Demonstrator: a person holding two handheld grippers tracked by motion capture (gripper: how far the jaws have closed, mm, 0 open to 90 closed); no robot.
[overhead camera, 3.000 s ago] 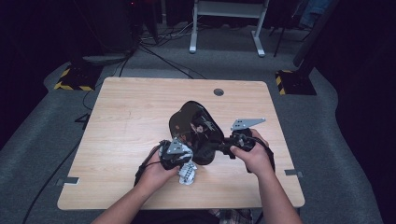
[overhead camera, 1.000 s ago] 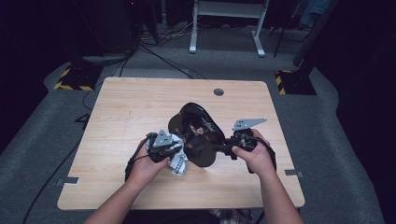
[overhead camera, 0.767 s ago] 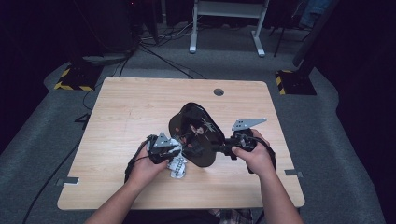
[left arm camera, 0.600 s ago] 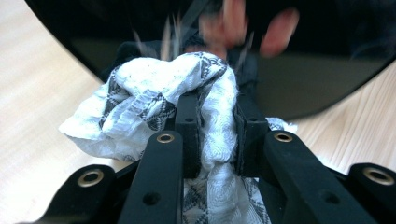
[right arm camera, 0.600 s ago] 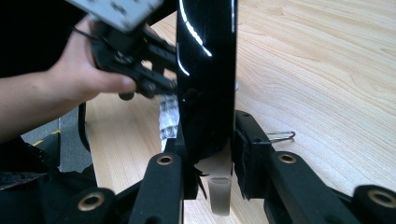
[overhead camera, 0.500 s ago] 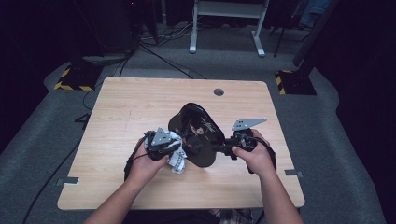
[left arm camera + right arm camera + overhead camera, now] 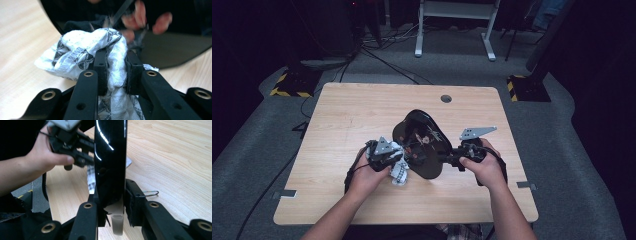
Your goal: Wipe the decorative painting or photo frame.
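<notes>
**Wiping the plate**

My right gripper [image 7: 111, 195] clamps the glossy black round plate [image 7: 424, 142] on edge above the wooden table [image 7: 342, 125], exposing its face; my left gripper [image 7: 116, 72] pinches the crumpled white patterned cloth [image 7: 82, 53] against it to wipe.

The black plate [image 7: 110, 157] is glossy and smooth, mirroring the hand beyond it and catching bright glints along its rim. Against it, the white cloth [image 7: 85, 53] is a soft, crinkled woven fabric with a dark printed pattern. Under the plate, the table [image 7: 362, 110] is light wood-grain laminate with a smooth, faintly sheened top. The left gripper [image 7: 116, 72] has matt black plastic arms with brass-coloured rivets; beside the plate, a thin wire clip [image 7: 150, 193] looks metallic
</notes>
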